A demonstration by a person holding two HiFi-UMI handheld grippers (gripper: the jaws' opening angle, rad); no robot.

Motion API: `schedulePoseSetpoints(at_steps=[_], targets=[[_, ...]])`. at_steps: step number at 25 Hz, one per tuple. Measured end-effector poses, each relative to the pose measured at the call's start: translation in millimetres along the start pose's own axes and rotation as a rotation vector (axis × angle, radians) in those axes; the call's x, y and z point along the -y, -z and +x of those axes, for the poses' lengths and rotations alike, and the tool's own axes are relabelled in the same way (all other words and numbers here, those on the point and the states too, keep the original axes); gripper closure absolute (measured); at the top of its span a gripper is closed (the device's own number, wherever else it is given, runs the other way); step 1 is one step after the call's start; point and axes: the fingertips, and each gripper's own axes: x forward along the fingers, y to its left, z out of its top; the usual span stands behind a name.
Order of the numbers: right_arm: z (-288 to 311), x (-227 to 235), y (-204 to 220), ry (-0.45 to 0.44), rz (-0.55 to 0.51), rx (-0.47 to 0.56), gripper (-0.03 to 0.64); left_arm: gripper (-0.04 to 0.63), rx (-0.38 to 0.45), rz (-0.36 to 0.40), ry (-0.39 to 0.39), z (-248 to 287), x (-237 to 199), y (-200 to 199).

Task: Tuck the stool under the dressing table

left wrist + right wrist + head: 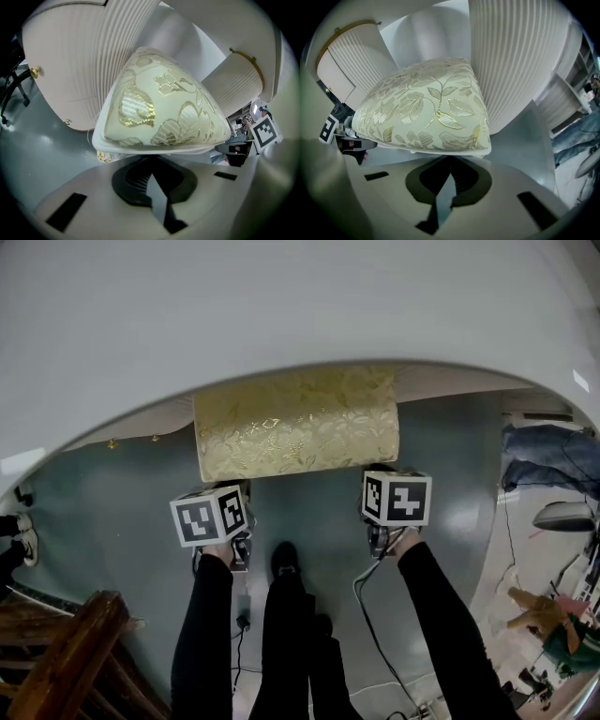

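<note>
One stool (295, 423), one dressing table (281, 306) — two claws (236, 493) (379, 486)

The left gripper (151, 164) and the right gripper (449, 161) each have a smooth, pale shell with a dark oval hollow in the middle and black rectangular slots at the sides. The left cube (211, 515) and the right cube (397, 499) are white with black square markers. The person wears a black left sleeve (212, 634), a black right sleeve (445, 624), black trousers (286, 643) and a black shoe (285, 559). A thin black cable (370, 624) hangs beside the right sleeve.
</note>
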Motion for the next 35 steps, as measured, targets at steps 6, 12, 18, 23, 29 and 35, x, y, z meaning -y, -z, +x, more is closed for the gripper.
schedulePoseSetpoints(at_steps=[6,12,18,23,29,35], targets=[[-3,-1,2,-0.004,-0.001,0.015,0.612,0.588,0.045,-0.029,-0.015,-3,0,0],[-17,-10,22,-0.042,0.032,0.053,0.612,0.588,0.084,-0.023,-0.013,-20,2,8],[-31,-27,35,-0.132,0.057,0.14,0.612,0.588,0.123,0.034,-0.018,-38,10,27],[-52,-42,49,-0.186,0.057,0.194,0.612,0.588,0.128,0.068,-0.025,-54,21,60],[-72,-52,68,-0.214,-0.016,0.232,0.612,0.588,0.13,0.078,-0.021,-71,30,85],[-87,-54,79,-0.217,-0.032,0.253,0.612,0.588,0.154,0.097,-0.011,-86,39,92]])
